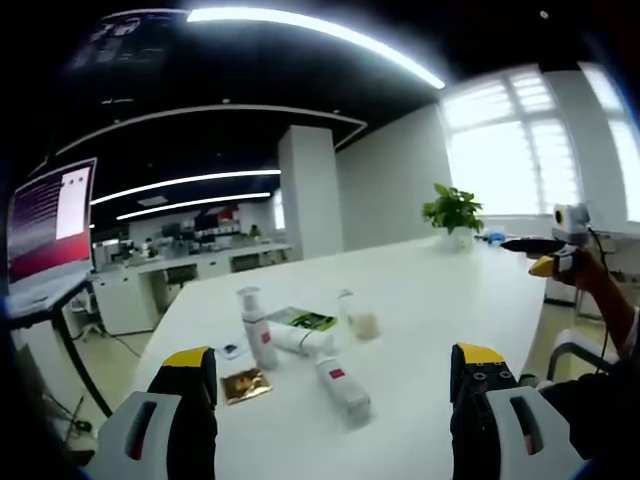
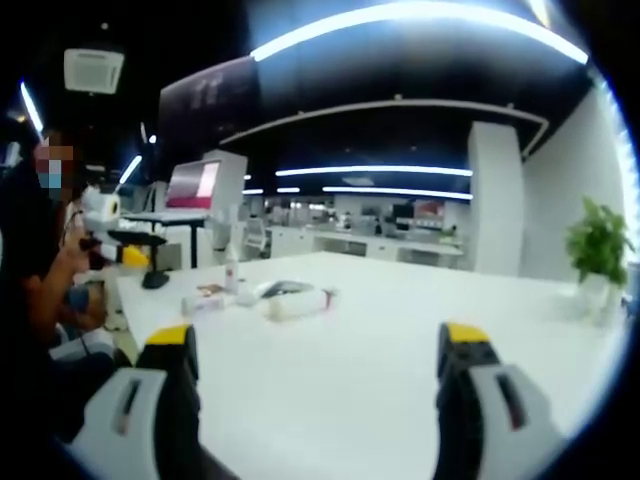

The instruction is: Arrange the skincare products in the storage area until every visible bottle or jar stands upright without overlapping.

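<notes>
1. L gripper [image 1: 333,400] jaws wide apart, nothing between; hovers over desk [image 1: 440,300] near edge.
2. R gripper [image 2: 318,375] likewise spread, empty, products well ahead.
3. Nearest: tube [image 1: 342,385] lying flat, red label; prob light, smooth plastic, slippery. Grip mid-body across width.
4. Gold sachet [image 1: 246,384] flat beside it; thin, hard to pinch.
5. Bottle [image 1: 257,328] upright, white; second tube [image 1: 300,340] lying against its base.
6. Jar [image 1: 361,318] farthest, upright, maybe glass: gentle squeeze.
</notes>
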